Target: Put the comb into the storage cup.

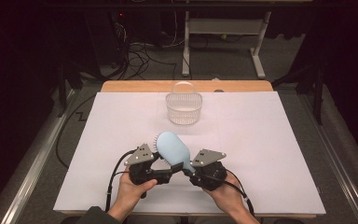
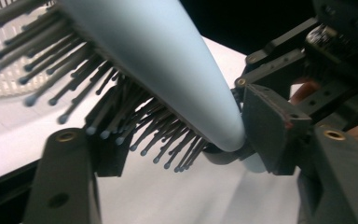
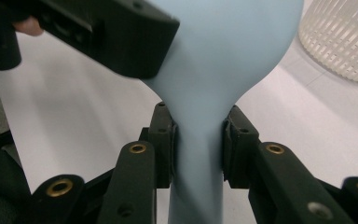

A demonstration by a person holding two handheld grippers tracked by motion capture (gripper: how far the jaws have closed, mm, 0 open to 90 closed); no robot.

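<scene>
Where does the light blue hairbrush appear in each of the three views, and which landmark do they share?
High view: hairbrush low centre, between both grippers.
Left gripper view: its back and bristles run from upper left to centre.
Right gripper view: centre, handle between the jaws.
Shared landmark: white basket.

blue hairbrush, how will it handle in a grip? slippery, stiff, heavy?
The hairbrush is probably stiff: held by its handle in the right hand-held gripper, its head stands out without sagging. Its smooth, rounded back and tapering handle look slippery, so it could twist between the pads. The thin bristles will likely flex, giving the left hand-held gripper a softer hold there.
</scene>
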